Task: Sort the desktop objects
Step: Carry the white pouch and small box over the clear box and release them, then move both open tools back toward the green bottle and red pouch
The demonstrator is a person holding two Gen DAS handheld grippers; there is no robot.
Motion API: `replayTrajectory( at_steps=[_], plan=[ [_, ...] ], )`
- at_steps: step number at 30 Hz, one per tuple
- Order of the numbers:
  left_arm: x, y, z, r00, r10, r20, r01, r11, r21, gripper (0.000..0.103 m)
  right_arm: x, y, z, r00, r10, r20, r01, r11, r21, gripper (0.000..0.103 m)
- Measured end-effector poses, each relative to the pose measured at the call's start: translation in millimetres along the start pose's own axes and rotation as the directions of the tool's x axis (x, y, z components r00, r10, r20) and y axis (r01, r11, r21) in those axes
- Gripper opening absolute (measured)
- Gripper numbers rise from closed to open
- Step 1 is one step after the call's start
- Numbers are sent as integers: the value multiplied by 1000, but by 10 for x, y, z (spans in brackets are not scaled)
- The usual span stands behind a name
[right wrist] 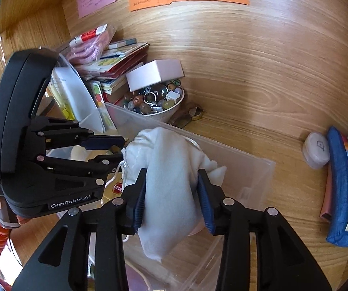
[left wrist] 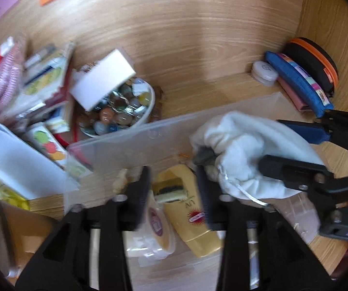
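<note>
A white drawstring pouch (right wrist: 171, 169) hangs over a clear plastic box (right wrist: 244, 169). My right gripper (right wrist: 174, 194) is shut on the pouch's body; in the left wrist view it (left wrist: 288, 143) comes in from the right. My left gripper (left wrist: 174, 181) is open above the box, its fingertips beside the pouch's mouth (left wrist: 205, 155); in the right wrist view it (right wrist: 118, 148) sits at the pouch's left end. Inside the box lie a yellow sunscreen tube (left wrist: 188, 213) and a round tape roll (left wrist: 157, 225).
A white bowl of marbles (right wrist: 157, 101) with a white box (right wrist: 154, 74) on top stands behind the clear box. Stacked books and packets (right wrist: 111, 58) sit at the left. A blue pencil case (right wrist: 343, 184), a white round case (right wrist: 316, 150) and a black-orange pouch (left wrist: 312, 60) lie at the right.
</note>
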State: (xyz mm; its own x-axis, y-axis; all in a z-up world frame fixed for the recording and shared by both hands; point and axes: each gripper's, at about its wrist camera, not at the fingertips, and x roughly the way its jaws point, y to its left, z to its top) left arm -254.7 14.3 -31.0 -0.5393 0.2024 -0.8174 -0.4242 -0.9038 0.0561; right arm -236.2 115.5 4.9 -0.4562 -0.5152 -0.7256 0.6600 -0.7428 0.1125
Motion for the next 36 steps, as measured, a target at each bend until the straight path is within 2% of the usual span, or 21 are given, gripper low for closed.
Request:
replayTrajectory(
  at_steps=[1, 4, 6, 9, 12, 14, 19, 22, 24, 28, 31, 36],
  plan=[
    [-46, 9, 2, 1000, 20, 22, -20, 1000, -1, 65, -40, -10, -2, 1000, 4, 9, -4, 1000, 6, 41],
    [-140, 55, 10, 999, 16, 41, -15, 1000, -17, 66, -173, 7, 7, 999, -6, 45, 6, 1000, 4, 52],
    [-170, 72, 13, 999, 23, 45, -22, 1000, -22, 66, -233, 39, 16, 998, -22, 65, 23, 1000, -9, 55],
    [-211, 86, -1, 999, 34, 43, -33, 999, -30, 66, -318, 88, 32, 996, -37, 83, 39, 999, -27, 56],
    [-287, 98, -36, 998, 39, 45, -37, 999, -36, 68, -419, 114, 11, 996, -18, 90, 21, 1000, -23, 56],
    [-322, 78, -55, 998, 48, 46, -46, 998, -46, 80, -441, 115, -3, 996, -14, 90, 17, 1000, -22, 57],
    [-491, 67, -149, 996, 65, 63, -61, 996, -59, 83, -569, 163, -117, 995, -28, 99, 31, 999, -34, 58],
    [-583, 48, -215, 994, 86, 73, -81, 995, -65, 96, -662, 192, -210, 995, -14, 97, 17, 999, -28, 58],
    [-633, 31, -253, 992, 94, 79, -89, 994, -69, 97, -680, 207, -231, 995, -12, 97, 15, 1000, -27, 59],
    [-714, 18, -359, 993, 93, 73, -87, 993, -78, 98, -779, 269, -340, 995, -13, 99, 15, 1000, -16, 69],
    [-752, 23, -451, 993, 99, 65, -93, 992, -85, 98, -852, 295, -422, 995, -10, 104, 11, 1000, -9, 71],
    [-831, 26, -661, 996, 69, 53, -63, 993, -102, 98, -917, 314, -590, 996, -7, 89, 7, 1000, 5, 77]
  ],
)
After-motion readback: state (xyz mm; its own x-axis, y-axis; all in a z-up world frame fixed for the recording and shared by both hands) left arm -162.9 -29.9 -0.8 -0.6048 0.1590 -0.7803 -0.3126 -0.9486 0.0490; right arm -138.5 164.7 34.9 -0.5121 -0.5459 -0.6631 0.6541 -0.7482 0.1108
